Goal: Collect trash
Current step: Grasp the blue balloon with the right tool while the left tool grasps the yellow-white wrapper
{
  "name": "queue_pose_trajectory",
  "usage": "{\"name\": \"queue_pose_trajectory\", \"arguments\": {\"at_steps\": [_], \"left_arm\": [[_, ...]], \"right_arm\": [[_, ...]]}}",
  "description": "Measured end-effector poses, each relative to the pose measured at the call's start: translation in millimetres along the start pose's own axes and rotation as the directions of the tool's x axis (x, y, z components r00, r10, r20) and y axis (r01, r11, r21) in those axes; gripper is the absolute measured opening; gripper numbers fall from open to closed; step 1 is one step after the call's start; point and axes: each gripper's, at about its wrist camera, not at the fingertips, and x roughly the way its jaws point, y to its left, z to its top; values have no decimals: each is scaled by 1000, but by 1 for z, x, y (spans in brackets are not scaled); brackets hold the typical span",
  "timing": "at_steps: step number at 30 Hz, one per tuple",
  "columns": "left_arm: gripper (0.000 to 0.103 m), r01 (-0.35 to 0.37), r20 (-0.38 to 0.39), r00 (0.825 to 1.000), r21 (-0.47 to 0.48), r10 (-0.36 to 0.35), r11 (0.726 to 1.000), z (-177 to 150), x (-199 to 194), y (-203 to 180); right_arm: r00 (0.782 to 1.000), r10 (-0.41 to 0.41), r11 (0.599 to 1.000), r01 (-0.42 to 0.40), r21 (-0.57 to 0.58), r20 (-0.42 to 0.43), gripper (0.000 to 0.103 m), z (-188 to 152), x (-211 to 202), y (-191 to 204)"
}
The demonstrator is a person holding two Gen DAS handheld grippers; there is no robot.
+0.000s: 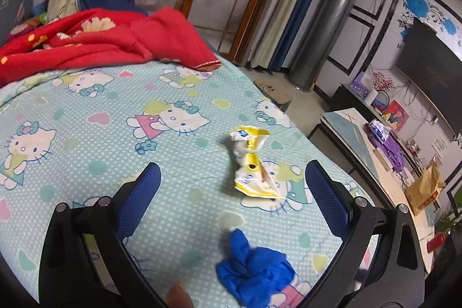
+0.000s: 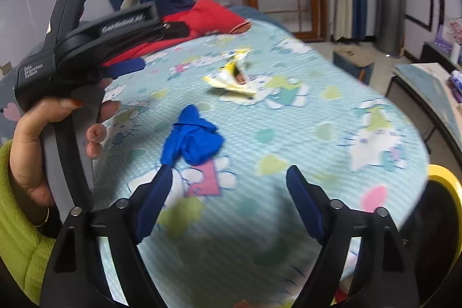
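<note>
A crumpled yellow and white wrapper (image 1: 251, 163) (image 2: 232, 77) lies on the cartoon-cat bedsheet (image 1: 86, 111). Nearer the bed's front edge lies a crumpled blue plastic piece (image 1: 255, 270) (image 2: 193, 136). My left gripper (image 1: 233, 163) is open above the sheet, and the wrapper shows between its blue fingers, untouched. My right gripper (image 2: 228, 168) is also open and holds nothing. Its left fingertip (image 2: 164, 172) is just short of the blue piece. In the right wrist view a hand in a green sleeve (image 2: 31, 152) holds the left gripper's body (image 2: 86, 48) over the bed's left side.
A red flowered blanket (image 1: 95, 45) is bunched at the far end of the bed. To the right stands a low table (image 1: 384, 163) with a brown bag and purple items. A yellow-rimmed dark container (image 2: 446, 184) sits at the bed's right corner. A silver column (image 1: 326, 31) stands beyond.
</note>
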Motion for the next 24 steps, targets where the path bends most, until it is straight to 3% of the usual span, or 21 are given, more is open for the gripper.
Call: {"name": "queue_pose_trajectory", "arguments": {"at_steps": [7, 9, 15, 21, 23, 24], "left_arm": [[92, 49, -69, 996, -34, -51, 998, 6, 28, 11], [89, 70, -91, 993, -33, -72, 997, 5, 37, 10], [71, 129, -169, 977, -30, -132, 991, -2, 66, 3], [58, 166, -232, 955, -91, -183, 982, -11, 91, 5], [47, 177, -247, 948, -107, -198, 978, -14, 95, 5], [34, 180, -254, 945, -116, -204, 977, -16, 98, 6]], "right_arm": [[997, 59, 998, -58, 19, -52, 61, 14, 35, 13], [996, 64, 997, -61, 43, -69, 46, 14, 44, 13], [995, 65, 997, -61, 53, -70, 17, 7, 48, 13], [999, 18, 997, -15, 72, -49, 11, -8, 31, 5], [999, 9, 996, -5, 84, -42, 11, -12, 24, 1], [999, 3, 996, 1, 90, -40, 10, -14, 21, 0]]}}
